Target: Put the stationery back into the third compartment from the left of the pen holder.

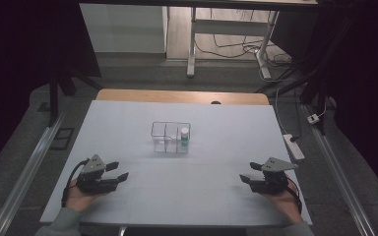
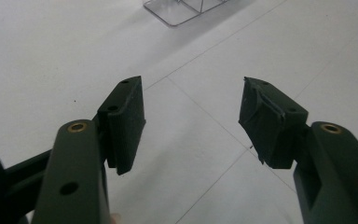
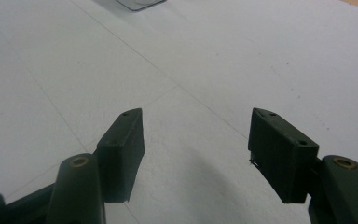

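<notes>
Mid-table, clear divided box (image 1: 170,137), white-capped bottle (image 1: 184,136)

Clear compartmented box (image 1: 170,137) mid-table, small white-capped bottle (image 1: 184,137) upright in right compartment

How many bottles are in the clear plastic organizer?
1. A small white bottle with a teal label stands upright in the right compartment of the clear plastic organizer at mid-table; the other compartments look empty through the walls.
</notes>
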